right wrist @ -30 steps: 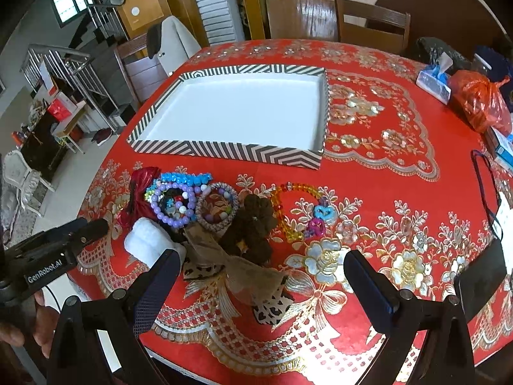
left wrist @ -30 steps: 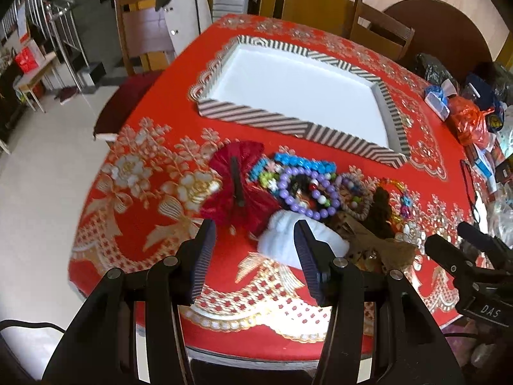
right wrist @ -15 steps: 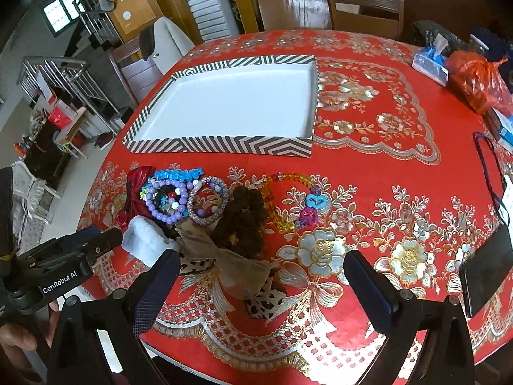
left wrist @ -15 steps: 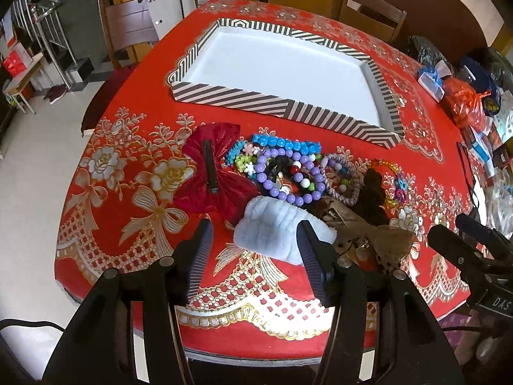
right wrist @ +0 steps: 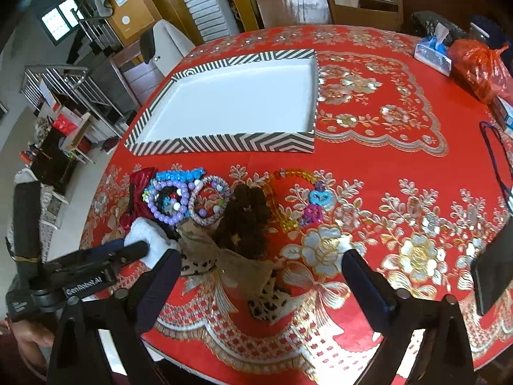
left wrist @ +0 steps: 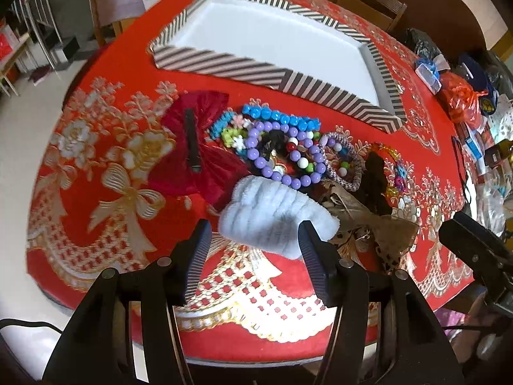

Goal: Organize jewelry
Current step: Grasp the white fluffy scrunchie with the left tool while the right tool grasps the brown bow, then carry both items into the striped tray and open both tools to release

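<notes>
A round table under a red cloth [left wrist: 105,147] patterned in gold and white filled both views. In the left wrist view, the left gripper [left wrist: 255,240] reached up from the bottom centre of the frame, its jaws set wide apart with nothing clamped between them. A fluffy white scrunchie [left wrist: 275,213] lay on the cloth just above them; the right-hand fingertip overlapped its lower right edge, though whether it touched could not be told.

Above the scrunchie, across the middle of the frame, the jewelry lay in a loose pile. A dark red bow clip [left wrist: 195,147] sat at the left. To its right came a blue bead bracelet [left wrist: 279,118], a purple bead bracelet [left wrist: 288,157] and a woven pastel bracelet [left wrist: 344,160], overlapping one another. A dark brown scrunchie [left wrist: 375,176] and a tan bow [left wrist: 365,211] lay further right. In the upper part of the frame stood a shallow tray with a white floor and black-and-white striped walls [left wrist: 256,70], holding nothing.

In the right wrist view, the right gripper [right wrist: 258,266] rose from the bottom of the frame, jaws spread very wide, gripping nothing, above the near edge of the table. The pile lay left of centre, with a yellow bead bracelet [right wrist: 288,197] carrying blue and magenta charms at its right. The striped tray [right wrist: 224,142] sat above the pile, upper centre. An orange plastic bag [right wrist: 481,67] rested at the upper right.
</notes>
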